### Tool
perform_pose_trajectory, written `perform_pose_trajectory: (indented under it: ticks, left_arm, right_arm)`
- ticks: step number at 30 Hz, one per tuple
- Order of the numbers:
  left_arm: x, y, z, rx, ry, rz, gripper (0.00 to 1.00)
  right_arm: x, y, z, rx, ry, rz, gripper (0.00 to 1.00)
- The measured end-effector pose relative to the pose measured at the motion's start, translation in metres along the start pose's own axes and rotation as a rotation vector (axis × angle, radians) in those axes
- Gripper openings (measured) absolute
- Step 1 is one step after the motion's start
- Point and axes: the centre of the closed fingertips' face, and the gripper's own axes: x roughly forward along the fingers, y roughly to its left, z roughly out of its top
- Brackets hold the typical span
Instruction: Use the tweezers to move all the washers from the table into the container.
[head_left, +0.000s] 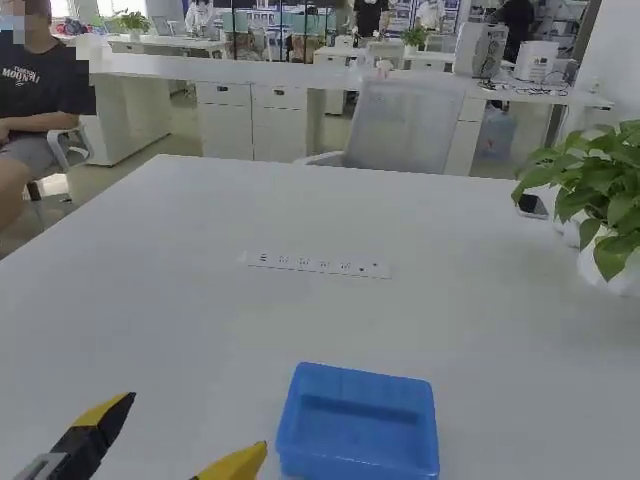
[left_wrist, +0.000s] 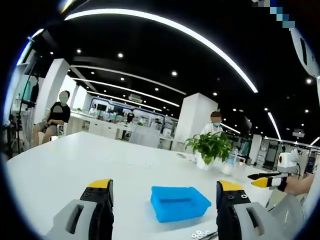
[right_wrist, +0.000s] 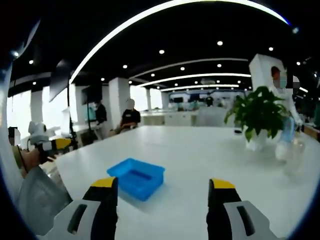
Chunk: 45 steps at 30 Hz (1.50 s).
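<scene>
A blue plastic container (head_left: 358, 422) sits on the white table (head_left: 180, 290) near its front edge. My left gripper (head_left: 180, 432) is at the bottom left beside it, yellow-tipped jaws wide apart and holding nothing. In the left gripper view the container (left_wrist: 179, 202) lies ahead between the jaws of the left gripper (left_wrist: 166, 186), and several small washers (left_wrist: 201, 233) lie on the table just in front of it. The right gripper (left_wrist: 269, 181) hangs in the air at the far right. In the right gripper view the container (right_wrist: 136, 178) is ahead and left of my open right gripper (right_wrist: 162, 182).
A white power strip (head_left: 318, 265) is set into the table's middle. A potted plant (head_left: 600, 200) and a phone (head_left: 532, 205) stand at the right edge. An office chair (head_left: 400, 125) is at the far side, and a person (head_left: 30, 100) sits far left.
</scene>
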Motion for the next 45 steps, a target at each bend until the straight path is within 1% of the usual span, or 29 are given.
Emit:
perform_pose_trajectory:
  ticks: [8,19,23,28,36,42,45]
  left_arm:
    - [0.0003,0.0002,-0.0007,0.002,0.005,0.0,0.84]
    - [0.0009,-0.0001,-0.0008,0.002,0.008,-0.001,0.84]
    - [0.001,-0.0019,0.0005,-0.001,0.001,-0.006,0.84]
    - [0.001,-0.0032,0.0006,0.002,0.004,-0.005,0.84]
    - [0.001,-0.0034,0.0003,0.001,0.007,-0.004,0.84]
    - [0.0012,-0.003,-0.0008,0.002,0.011,-0.005,0.84]
    - [0.0015,-0.0037,-0.0009,0.002,0.012,-0.008,0.84]
  right_arm:
    - [0.0008,-0.0043,-0.0036,-0.001,0.002,-0.001,0.72]
    - [0.0007,-0.0046,-0.0031,-0.005,0.005,-0.001,0.72]
    - [0.0006,-0.0057,-0.004,-0.007,0.007,-0.003,0.72]
    - [0.0006,-0.0063,-0.0052,-0.01,0.011,-0.004,0.72]
    - [0.0011,-0.0002,-0.0029,-0.014,0.015,-0.004,0.72]
    - [0.0015,-0.0027,-0.0047,-0.016,0.019,-0.002,0.71]
    - [0.0017,0.0004,-0.0033,-0.018,0.02,-0.001,0.71]
